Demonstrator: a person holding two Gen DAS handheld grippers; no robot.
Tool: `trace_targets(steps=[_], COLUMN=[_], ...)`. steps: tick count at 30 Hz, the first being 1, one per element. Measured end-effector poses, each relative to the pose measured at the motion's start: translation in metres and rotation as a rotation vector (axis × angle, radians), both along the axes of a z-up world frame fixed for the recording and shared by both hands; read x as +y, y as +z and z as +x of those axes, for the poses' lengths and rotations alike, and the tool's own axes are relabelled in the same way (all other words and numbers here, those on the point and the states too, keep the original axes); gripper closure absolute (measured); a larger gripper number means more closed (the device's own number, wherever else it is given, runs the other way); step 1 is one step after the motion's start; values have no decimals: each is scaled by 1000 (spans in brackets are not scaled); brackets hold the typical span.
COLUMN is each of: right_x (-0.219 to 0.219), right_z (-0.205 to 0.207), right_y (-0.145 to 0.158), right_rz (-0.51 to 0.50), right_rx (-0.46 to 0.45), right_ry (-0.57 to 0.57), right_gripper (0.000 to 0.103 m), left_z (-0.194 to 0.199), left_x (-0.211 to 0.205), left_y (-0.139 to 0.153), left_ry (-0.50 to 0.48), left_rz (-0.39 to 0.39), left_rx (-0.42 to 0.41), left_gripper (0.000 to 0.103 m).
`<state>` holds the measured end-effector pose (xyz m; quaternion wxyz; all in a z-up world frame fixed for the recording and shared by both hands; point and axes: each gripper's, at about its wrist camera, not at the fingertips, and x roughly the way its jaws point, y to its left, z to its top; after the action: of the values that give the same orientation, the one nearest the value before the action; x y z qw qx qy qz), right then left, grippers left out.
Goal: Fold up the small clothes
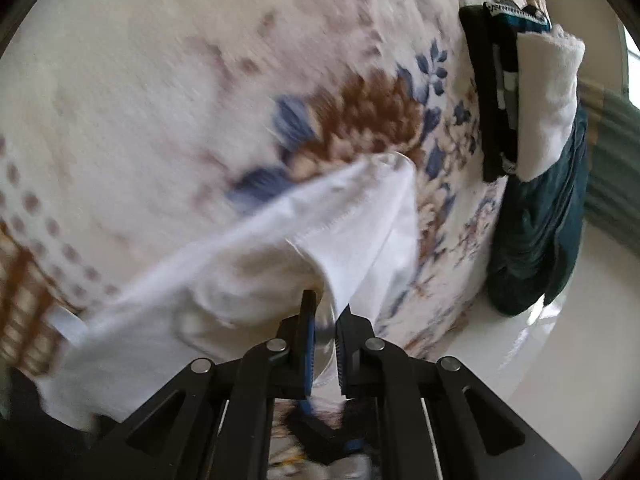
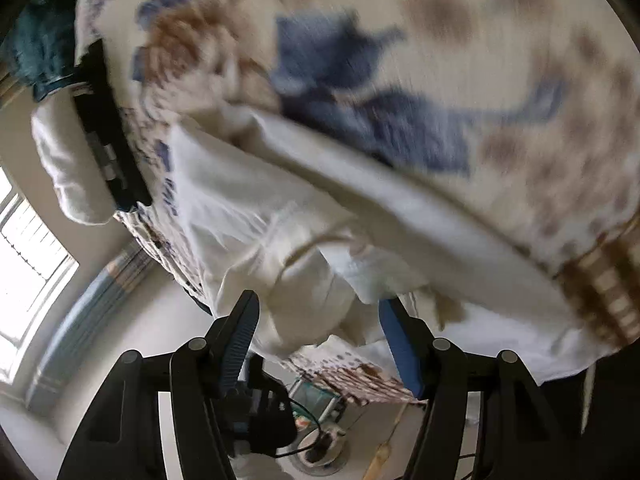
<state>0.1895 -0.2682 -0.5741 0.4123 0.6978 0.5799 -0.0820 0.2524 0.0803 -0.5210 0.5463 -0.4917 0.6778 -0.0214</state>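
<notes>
Your left gripper point(image 1: 326, 312) is clenched on the white garment point(image 1: 248, 256) lying on the floral bedspread point(image 1: 160, 80), anchoring its hem for a fold; at 12 o'clock, your right gripper point(image 2: 316, 320) straddles bunched cloth, jaws released.

Big flowery bed cover point(image 1: 248, 80) with blue and brown flowers, spread wide and a bit blurry. Brown checked border point(image 1: 24, 300) along one edge. Shiny pale floor point(image 1: 560, 340) past the bed. Bright window point(image 2: 28, 248) off to one side, with a striped curtain point(image 2: 92, 300) beside it. Down on the floor, a round white thing point(image 2: 320, 452) with a black cord point(image 2: 308, 424).
</notes>
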Motion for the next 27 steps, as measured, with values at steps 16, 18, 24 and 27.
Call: trace_targets(steps=[16,18,24,27], right_x=[2,-2,-4,0], right_z=[18,24,54,65], right_y=[63,66,40,30], right_rz=[-363,-398,-415,-448], right_rx=[-98,-99,-79,-89], right_ry=[296,300,361,384], right_gripper=[59,59,59,70], left_z=[4,2,-5,-3], left_x=[9,13,3,-19], left_y=[-2,-3,26,23], left_ry=[-150,-131,-157,-207], left_rz=[38,8,-13,19], left_rx=[-71,-54,-117,-122], left_gripper=[95,84,52,52])
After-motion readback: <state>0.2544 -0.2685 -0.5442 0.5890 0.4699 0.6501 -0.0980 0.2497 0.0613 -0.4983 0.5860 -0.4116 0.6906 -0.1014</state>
